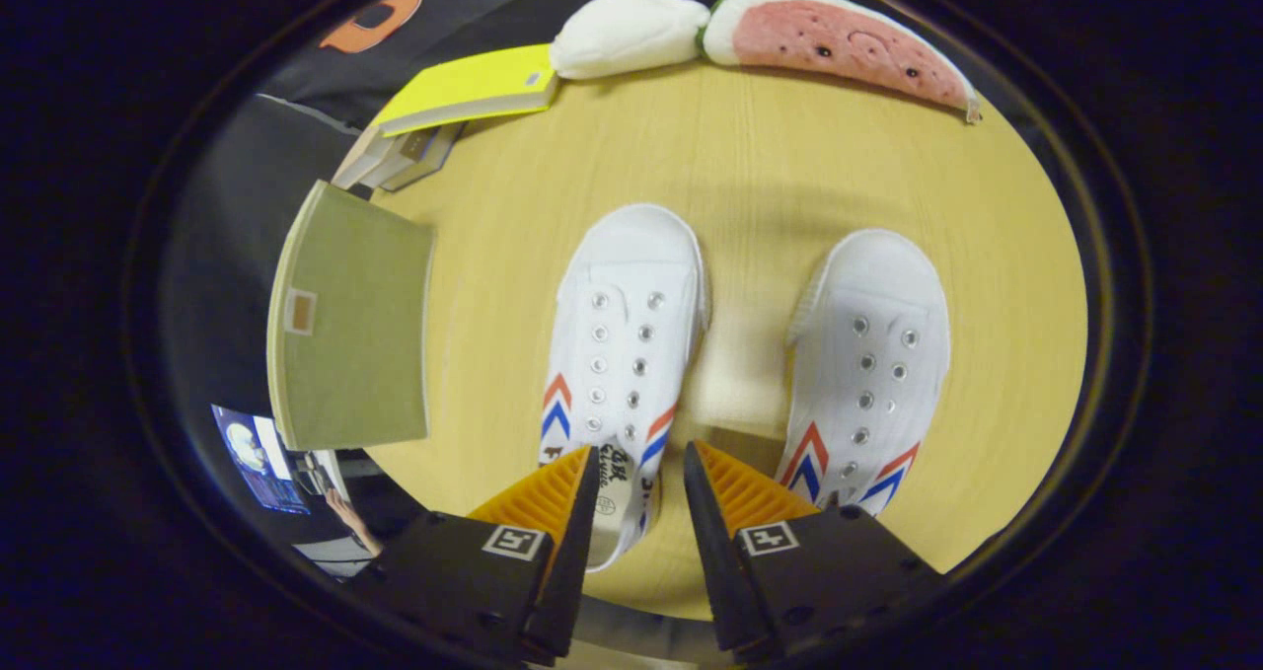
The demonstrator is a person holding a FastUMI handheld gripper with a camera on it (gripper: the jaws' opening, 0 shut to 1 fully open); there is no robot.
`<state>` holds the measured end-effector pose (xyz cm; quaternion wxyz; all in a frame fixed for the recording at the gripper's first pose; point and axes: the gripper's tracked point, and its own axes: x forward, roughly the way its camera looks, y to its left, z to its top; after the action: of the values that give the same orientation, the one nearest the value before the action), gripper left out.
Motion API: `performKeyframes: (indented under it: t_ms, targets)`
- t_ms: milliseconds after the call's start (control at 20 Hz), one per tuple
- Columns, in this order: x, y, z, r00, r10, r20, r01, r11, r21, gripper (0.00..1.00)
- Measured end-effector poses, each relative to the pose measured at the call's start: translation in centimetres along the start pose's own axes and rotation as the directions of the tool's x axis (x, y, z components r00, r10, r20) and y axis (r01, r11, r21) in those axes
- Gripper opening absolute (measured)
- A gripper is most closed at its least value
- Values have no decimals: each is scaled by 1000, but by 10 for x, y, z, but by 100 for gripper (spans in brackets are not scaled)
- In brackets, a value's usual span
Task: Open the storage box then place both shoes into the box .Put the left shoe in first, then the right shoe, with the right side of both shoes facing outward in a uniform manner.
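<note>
A round wooden table (750, 167) is spreading out beyond the fingers, carrying everything else. Standing at its edge, well off to the left of the fingers, is the olive-green storage box (350, 330) — its lid is sitting closed, so what is inside cannot be told.

Two white canvas shoes with red and blue chevrons are lying side by side just ahead of the fingers, toes pointing away. The left shoe (622, 344) is reaching back with its heel opening between the fingertips, though neither finger appears to be pressing on it. The right shoe (868, 354) is lying just beyond the right finger, a little apart from its partner.

Far beyond the shoes, a watermelon-slice plush (839, 43) and a white plush (627, 34) are resting end to end at the far rim of the table. To their left, a yellow book (474, 88) is lying on top of a small stack of books (395, 157).

The gripper (639, 473) is hovering low over the left shoe's heel, its fingers standing narrowly apart — gripping nothing.
</note>
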<state>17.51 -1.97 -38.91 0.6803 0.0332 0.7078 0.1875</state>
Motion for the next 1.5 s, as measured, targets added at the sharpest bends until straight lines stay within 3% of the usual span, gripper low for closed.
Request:
performKeyframes:
  t_ms: [150,350,400,550,750,1200,1500]
  targets:
    - [12,0,-3,1000,11,-20,-10,1000,27,34]
    - [13,3,-3,999,39,-5,-39,999,38,9]
    - [11,4,-3,999,52,2,-52,997,49,7]
    - [1,14,-4,991,128,37,-132,984,122,6]
    - [-21,33,-2,982,166,88,-180,963,198,6]
    - [-85,96,19,946,151,287,-203,966,159,6]
    - [-134,163,37,884,215,416,-291,948,129,6]
